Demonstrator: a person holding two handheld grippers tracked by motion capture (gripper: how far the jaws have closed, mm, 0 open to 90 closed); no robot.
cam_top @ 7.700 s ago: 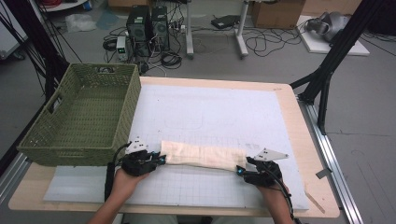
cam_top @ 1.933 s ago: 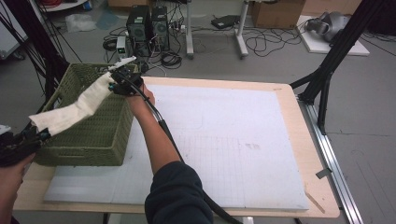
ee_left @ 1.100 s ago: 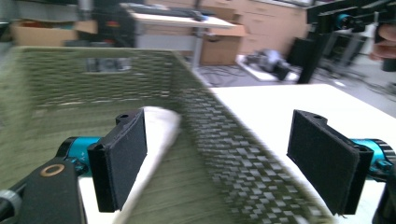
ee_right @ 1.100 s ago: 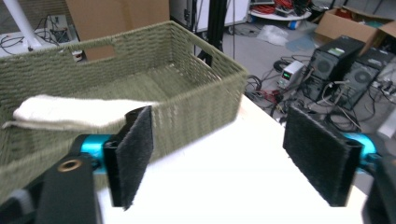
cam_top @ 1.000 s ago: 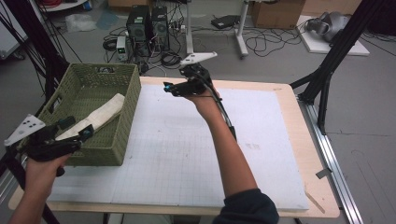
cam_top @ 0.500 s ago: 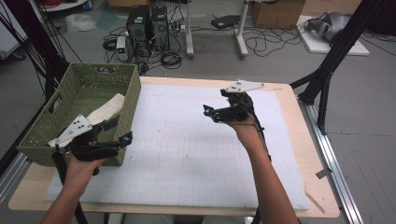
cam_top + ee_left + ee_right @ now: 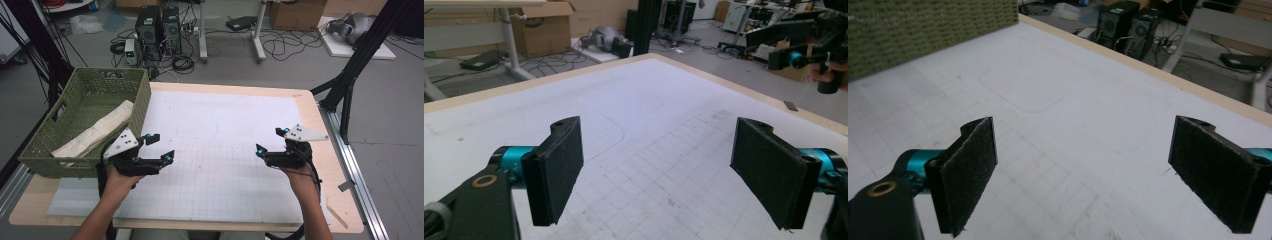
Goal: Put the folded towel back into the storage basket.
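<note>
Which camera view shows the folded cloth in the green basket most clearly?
The high view: the cloth lies diagonally inside the green basket, unobstructed. The right gripper view gives only the basket's woven outer wall, and the left gripper view looks across the white mat.

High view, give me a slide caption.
Folded cloth lies in the green basket; both claws open above the white mat.

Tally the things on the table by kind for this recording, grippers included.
Basket: 1
Cloth, lying in the basket: 1
White mat: 1
Grippers, left gripper and right gripper, both open and holding nothing: 2
Total: 5
</note>
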